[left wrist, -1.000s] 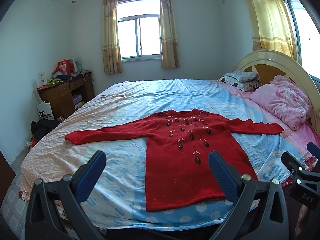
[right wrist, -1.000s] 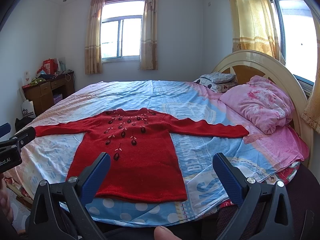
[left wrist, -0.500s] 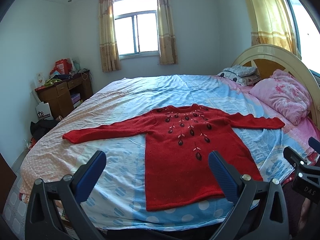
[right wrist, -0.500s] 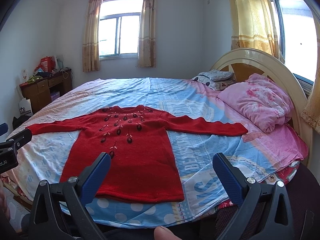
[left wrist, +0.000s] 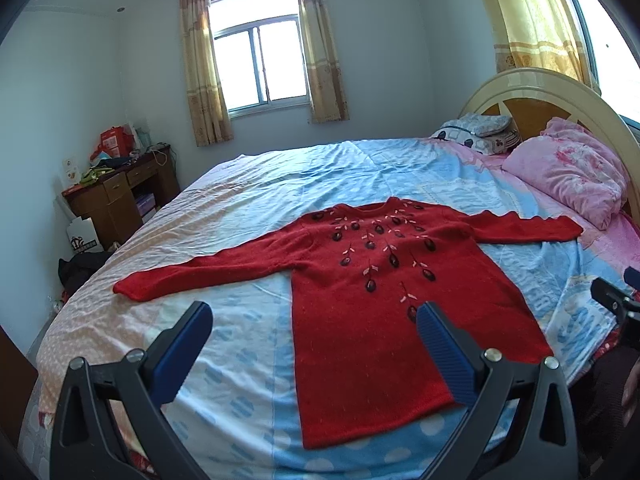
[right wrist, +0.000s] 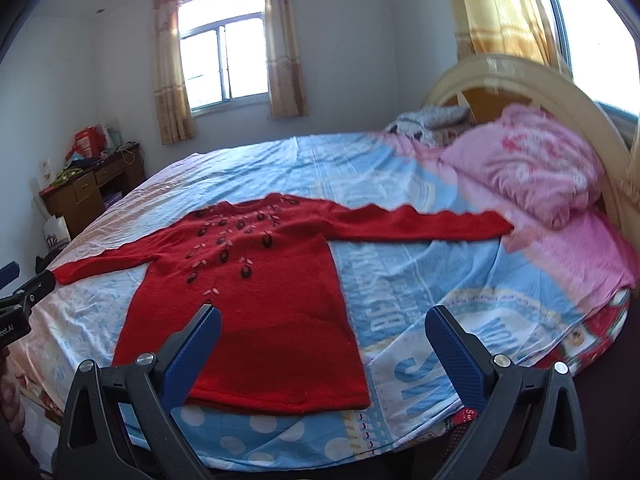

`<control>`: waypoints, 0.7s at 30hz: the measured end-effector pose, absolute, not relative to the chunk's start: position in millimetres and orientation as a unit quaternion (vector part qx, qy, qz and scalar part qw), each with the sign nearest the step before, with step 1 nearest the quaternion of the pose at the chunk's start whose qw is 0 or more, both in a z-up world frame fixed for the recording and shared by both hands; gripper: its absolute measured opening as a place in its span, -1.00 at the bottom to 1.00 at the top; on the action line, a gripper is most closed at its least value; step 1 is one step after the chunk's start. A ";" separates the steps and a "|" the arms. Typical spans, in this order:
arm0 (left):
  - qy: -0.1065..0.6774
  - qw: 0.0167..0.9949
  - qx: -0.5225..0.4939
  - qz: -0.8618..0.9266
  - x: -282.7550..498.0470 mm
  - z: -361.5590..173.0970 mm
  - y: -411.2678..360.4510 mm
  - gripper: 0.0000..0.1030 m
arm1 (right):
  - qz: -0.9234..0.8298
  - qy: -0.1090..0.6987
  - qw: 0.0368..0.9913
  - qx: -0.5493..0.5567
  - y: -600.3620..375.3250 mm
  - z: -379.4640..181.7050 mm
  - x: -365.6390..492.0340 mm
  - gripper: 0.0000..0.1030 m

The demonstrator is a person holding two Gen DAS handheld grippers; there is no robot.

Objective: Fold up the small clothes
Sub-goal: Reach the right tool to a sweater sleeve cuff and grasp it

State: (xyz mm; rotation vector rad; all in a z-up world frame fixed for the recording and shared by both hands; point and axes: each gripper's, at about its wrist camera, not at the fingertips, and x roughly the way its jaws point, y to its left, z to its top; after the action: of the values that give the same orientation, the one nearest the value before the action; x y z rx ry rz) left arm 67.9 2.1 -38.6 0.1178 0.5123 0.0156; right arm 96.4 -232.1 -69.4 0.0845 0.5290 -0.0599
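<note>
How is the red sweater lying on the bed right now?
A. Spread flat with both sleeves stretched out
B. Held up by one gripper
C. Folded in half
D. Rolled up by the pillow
A: the red sweater lies flat on the bed, both sleeves stretched sideways, unfolded.

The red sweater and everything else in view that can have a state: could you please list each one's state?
Red sweater: unfolded, flat on the bed, front up, both sleeves spread out.
Left tongs: open, holding nothing, above the bed's near edge.
Right tongs: open, holding nothing.
Window curtains: drawn apart.
Pink quilt: bunched by the headboard.
Bed sheet: spread, lightly wrinkled.
</note>
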 end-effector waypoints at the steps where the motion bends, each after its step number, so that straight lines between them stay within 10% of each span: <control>1: 0.256 0.965 0.062 0.007 76.8 -41.8 1.6 1.00 | -0.032 0.268 0.962 0.050 -238.7 -74.2 102.7 0.98; 7: 0.267 0.960 0.077 0.015 124.4 -56.3 -3.3 1.00 | -0.065 0.297 0.949 0.084 -282.4 -97.8 146.9 0.93; 11: 0.268 0.959 0.087 0.029 157.5 -68.2 -6.7 1.00 | -0.074 0.338 0.930 0.128 -327.2 -115.1 187.6 0.46; 21: 0.288 0.950 0.103 0.068 230.5 -100.4 -4.4 1.00 | -0.214 0.346 0.891 0.203 -486.4 -118.7 271.1 0.38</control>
State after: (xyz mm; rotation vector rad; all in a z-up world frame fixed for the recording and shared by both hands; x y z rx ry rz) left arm 230.5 -4.4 -100.4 0.2102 0.5864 0.1389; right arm 271.1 -486.4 -118.7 0.4225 0.7180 -0.4452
